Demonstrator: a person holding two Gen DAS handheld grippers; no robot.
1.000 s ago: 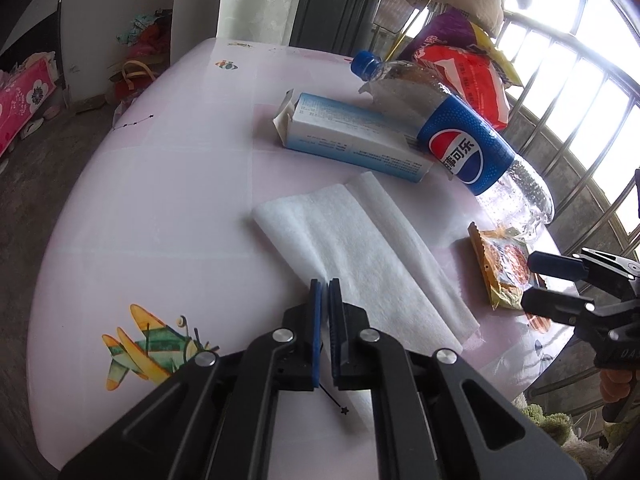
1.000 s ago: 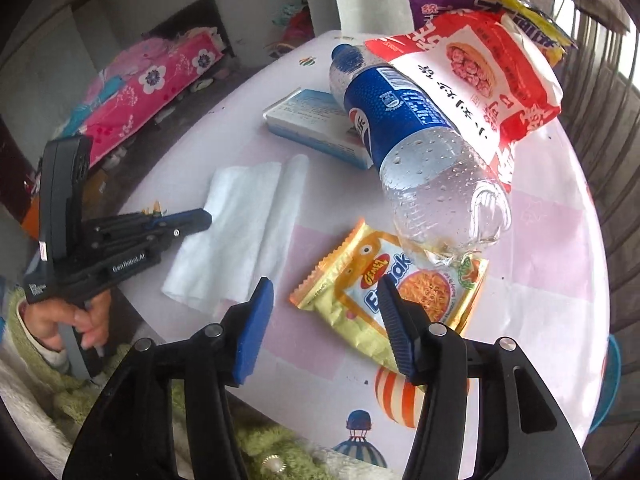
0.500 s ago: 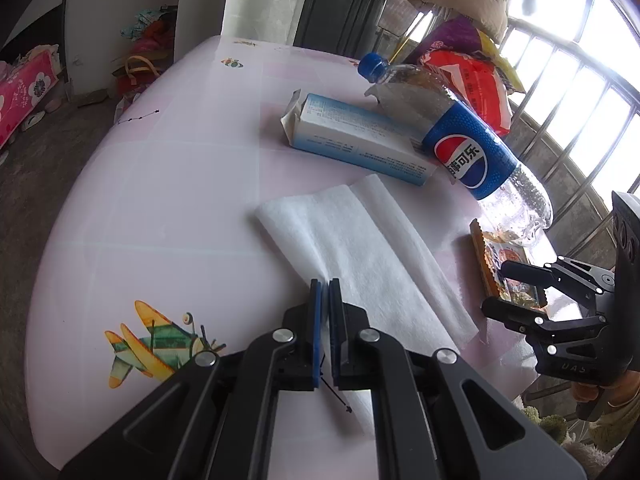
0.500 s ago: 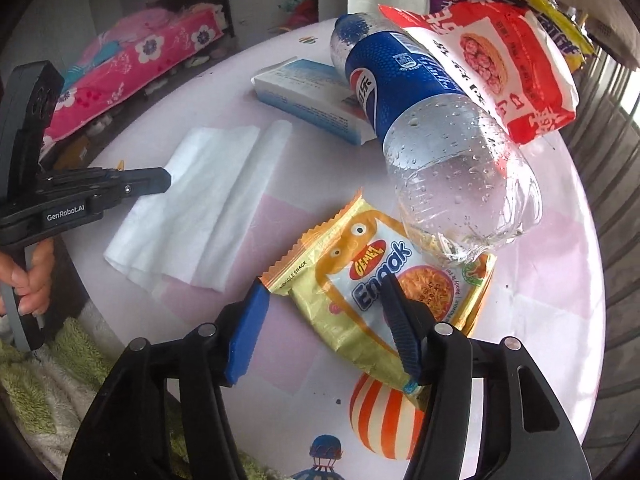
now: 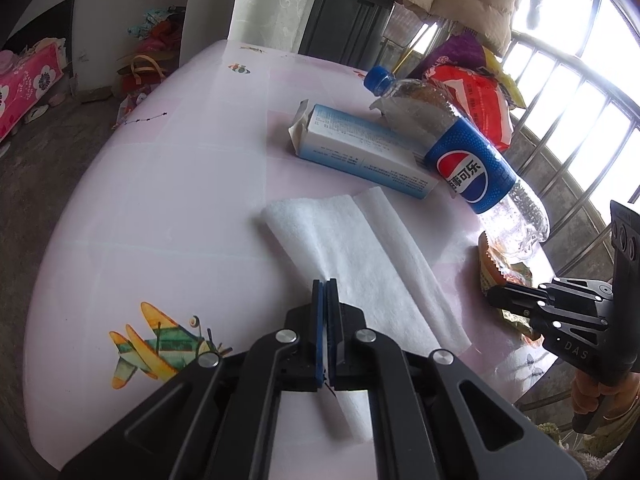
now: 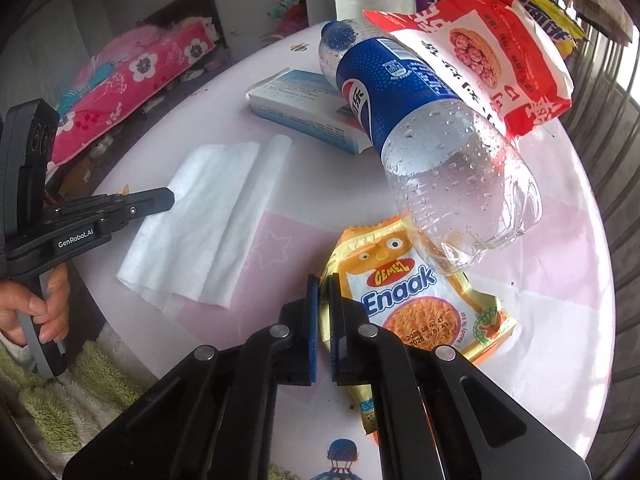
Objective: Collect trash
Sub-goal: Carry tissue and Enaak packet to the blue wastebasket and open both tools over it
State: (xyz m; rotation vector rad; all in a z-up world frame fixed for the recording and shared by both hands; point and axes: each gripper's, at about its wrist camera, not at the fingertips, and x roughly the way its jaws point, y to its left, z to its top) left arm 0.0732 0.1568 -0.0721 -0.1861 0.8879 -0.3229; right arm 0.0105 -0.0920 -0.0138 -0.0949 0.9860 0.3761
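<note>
Right gripper (image 6: 323, 280) fingers pinched on noodle packet (image 6: 424, 308) near-left edge | left gripper (image 5: 325, 285) clenched over tissue (image 5: 360, 256) | packet under bottle (image 6: 432, 136): light, crinkly, slippery; grip crimped seam

The yellow snack packet (image 6: 420, 304) carries the brand "GEMEZ" above the word "Enaak", with "Ready To Eat" along its right edge and a printed date code beginning "2025", the remainder not clearly legible. The plastic bottle (image 5: 464, 160) bears a blue Pepsi label with the globe logo and Chinese characters. The left gripper (image 6: 170, 199) body reads "GenRobot.AI". The right gripper (image 5: 491, 295) body shows the letters "DAS". The red and white snack bag (image 6: 472, 56) and the blue and white carton (image 5: 360, 148) carry Chinese print too small to read.
</note>
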